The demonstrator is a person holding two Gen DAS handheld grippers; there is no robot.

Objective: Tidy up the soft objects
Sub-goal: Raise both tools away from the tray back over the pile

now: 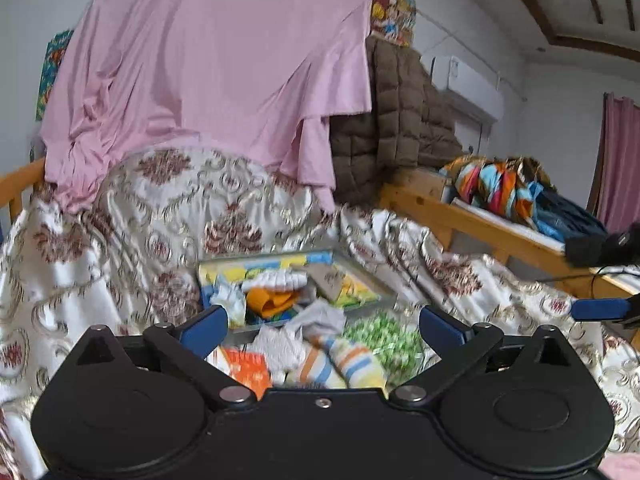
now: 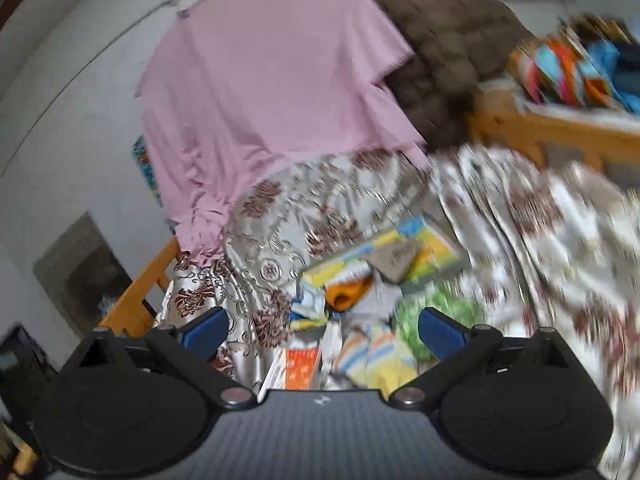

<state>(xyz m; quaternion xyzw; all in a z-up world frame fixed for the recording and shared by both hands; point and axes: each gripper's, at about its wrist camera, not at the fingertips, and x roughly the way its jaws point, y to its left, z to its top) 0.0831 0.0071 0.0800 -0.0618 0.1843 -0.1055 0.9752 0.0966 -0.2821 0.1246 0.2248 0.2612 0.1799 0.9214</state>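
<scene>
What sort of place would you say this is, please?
Probably a bedroom: a wooden bed frame draped in floral satin bedding, a brown quilted jacket hanging behind, and a white wall air conditioner.

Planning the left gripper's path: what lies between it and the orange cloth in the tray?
In the left wrist view, crumpled white cloth lies between the open left gripper and the orange cloth.

The left tool points slightly downward toward the tray, its blue-padded fingers spread wide on either side of the view, nothing pinched between them. The right tool is likewise spread wide and empty, aimed down toward the same tray, and its view sits tilted and blurred. In the left wrist view, one blue finger of the right tool shows well to the right of the tray.
</scene>
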